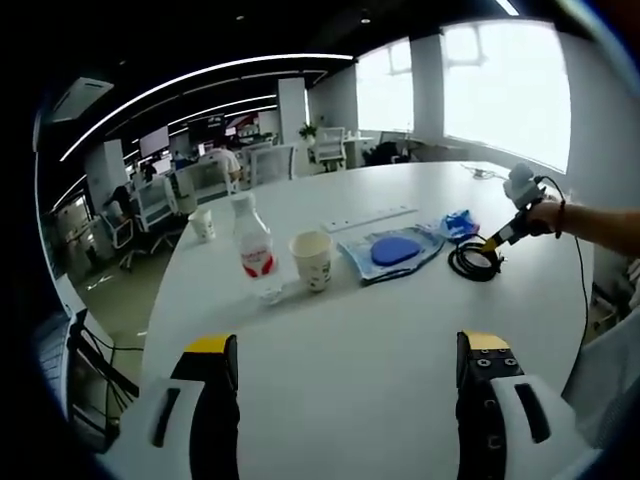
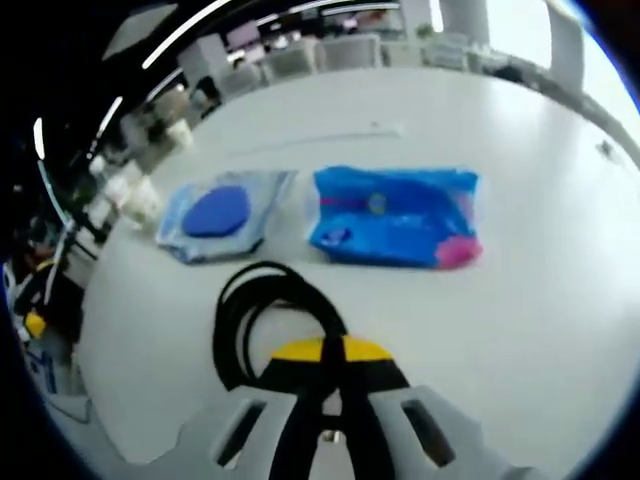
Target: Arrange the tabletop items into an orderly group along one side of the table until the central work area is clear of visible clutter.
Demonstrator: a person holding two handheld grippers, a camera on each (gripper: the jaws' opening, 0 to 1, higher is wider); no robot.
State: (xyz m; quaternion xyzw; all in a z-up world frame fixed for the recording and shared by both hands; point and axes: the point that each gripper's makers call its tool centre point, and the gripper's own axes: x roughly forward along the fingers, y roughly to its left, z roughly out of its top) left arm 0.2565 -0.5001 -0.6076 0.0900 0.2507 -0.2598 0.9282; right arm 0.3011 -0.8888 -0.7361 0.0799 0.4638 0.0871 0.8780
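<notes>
Right, white table point(image 1: 400, 330) first: my left gripper point(image 1: 348, 350) hovers over bare top, jaws wide apart, nothing held. Clear pouch with blue disc point(image 2: 215, 215) at 10 o'clock of my right gripper point(image 2: 330, 350), blue wipes pack point(image 2: 395, 215) at 1 o'clock; both look soft and light, so I'd pinch an edge. Water bottle point(image 1: 253, 250) is upright by a paper cup point(image 1: 312, 258), likely tippy. Right jaws are closed on the black cable coil point(image 2: 262, 315): limp, grab bundled loops.
</notes>
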